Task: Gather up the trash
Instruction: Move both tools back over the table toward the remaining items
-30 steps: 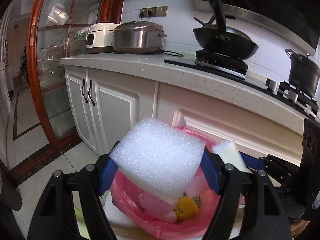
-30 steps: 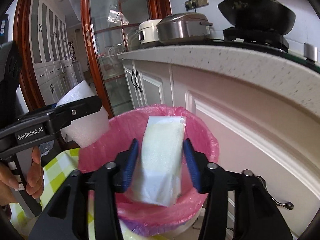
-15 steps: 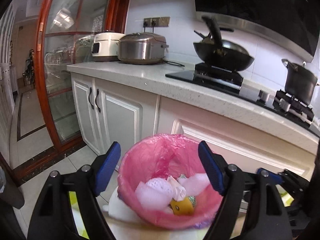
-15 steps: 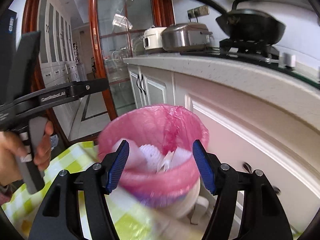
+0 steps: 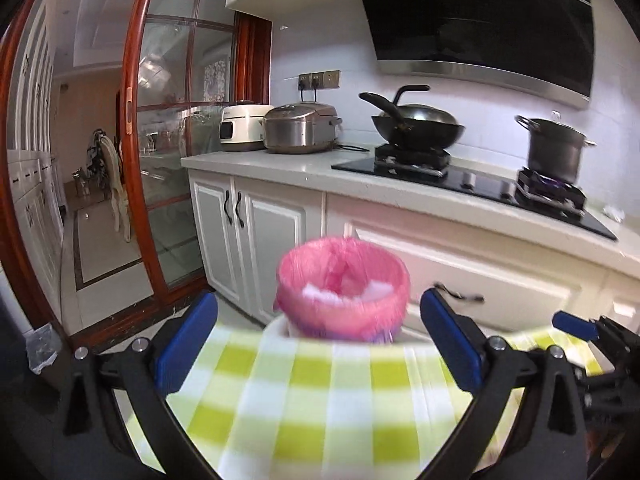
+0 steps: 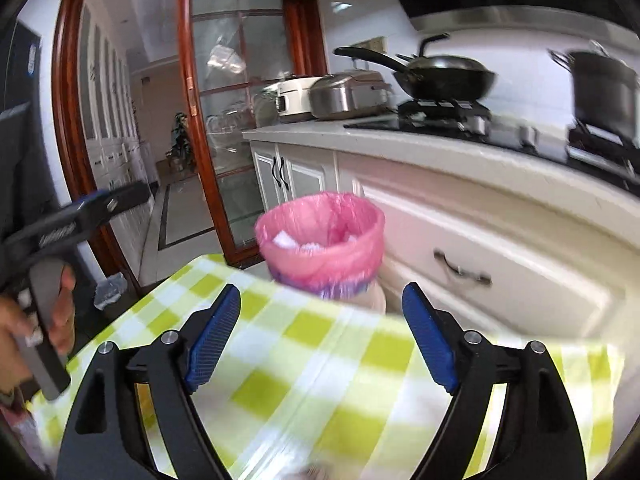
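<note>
Both foam pieces now lying inside pink-lined bin (image 5: 343, 280) at far edge of checked counter (image 5: 320, 400). Left tongs (image 5: 316, 340) and right tongs (image 6: 320, 344) released, empty, pulling back nearward. Drop step likely done.

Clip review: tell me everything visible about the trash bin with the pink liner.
The trash bin is small and round, standing upright just beyond the far edge of the checked tablecloth. A thin, crinkly pink plastic liner is folded over its rim; a purplish band and a pale body show beneath. White scraps lie inside. Nothing grips it. Its base is hidden.
</note>
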Tool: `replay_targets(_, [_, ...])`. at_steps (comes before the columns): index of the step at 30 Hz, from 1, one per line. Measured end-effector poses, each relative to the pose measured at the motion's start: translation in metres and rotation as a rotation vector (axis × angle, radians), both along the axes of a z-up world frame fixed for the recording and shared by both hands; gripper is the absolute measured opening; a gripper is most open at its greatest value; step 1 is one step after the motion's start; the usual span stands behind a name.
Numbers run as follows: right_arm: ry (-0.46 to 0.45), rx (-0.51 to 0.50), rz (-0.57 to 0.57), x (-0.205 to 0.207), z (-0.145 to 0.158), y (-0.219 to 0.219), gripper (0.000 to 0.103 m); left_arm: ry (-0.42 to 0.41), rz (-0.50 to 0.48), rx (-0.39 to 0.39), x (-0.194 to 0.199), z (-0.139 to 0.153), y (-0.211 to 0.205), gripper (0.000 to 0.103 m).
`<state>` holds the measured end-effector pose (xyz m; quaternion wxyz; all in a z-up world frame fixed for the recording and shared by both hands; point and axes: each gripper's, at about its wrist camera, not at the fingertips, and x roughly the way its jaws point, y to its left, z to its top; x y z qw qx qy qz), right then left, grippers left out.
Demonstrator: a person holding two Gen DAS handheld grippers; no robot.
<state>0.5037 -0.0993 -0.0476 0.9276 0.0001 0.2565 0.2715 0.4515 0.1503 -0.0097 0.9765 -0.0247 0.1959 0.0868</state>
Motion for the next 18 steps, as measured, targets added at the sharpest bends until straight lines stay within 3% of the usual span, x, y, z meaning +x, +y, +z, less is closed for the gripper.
replay_targets(5, [0.057, 0.009, -0.054, -0.054, -0.023, -0.022, 0.08, 0.022, 0.009, 0.034, -0.074, -0.024, -0.017, 0.098])
replay_targets(10, [0.122, -0.015, -0.101, -0.098, -0.056, -0.035, 0.08, 0.058, 0.038, -0.001, -0.126, -0.054, -0.018, 0.098])
replay_targets(18, [0.198, -0.068, -0.14, -0.111, -0.089, -0.029, 0.08, 0.121, 0.075, -0.018, -0.16, -0.088, -0.01, 0.098])
